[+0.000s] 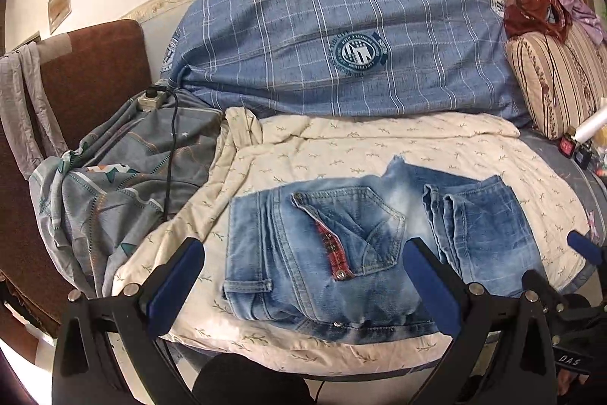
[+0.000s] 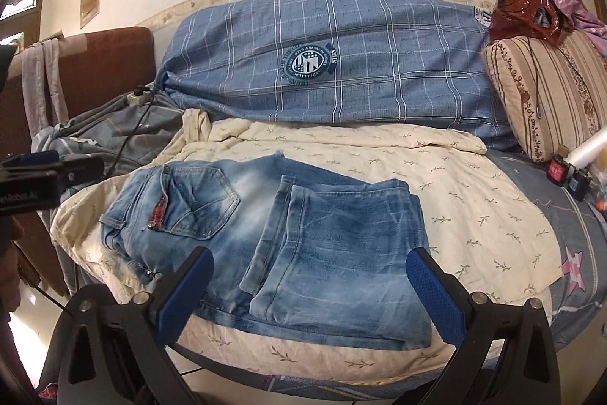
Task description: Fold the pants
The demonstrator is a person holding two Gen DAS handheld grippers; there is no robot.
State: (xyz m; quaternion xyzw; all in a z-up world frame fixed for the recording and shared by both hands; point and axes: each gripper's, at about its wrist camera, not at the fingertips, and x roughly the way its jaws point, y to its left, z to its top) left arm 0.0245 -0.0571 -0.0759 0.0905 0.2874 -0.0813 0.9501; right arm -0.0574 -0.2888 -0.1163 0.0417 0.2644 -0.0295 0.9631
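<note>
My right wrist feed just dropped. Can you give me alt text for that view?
Folded blue jeans lie on a cream leaf-print blanket, hems doubled over the legs, back pocket at left. The right gripper hangs open above their near edge, holding nothing. A blue plaid pillow lies behind.

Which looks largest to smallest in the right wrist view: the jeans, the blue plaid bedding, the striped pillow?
1. Blue plaid bedding
2. Jeans, though nearer the camera, so unsure
3. Striped pillow, partly cut off

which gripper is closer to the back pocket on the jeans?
Left. The left gripper hangs open over the back pocket, its fingers either side of it. The right gripper hangs open over the folded leg hems, the pocket off to its left.
</note>
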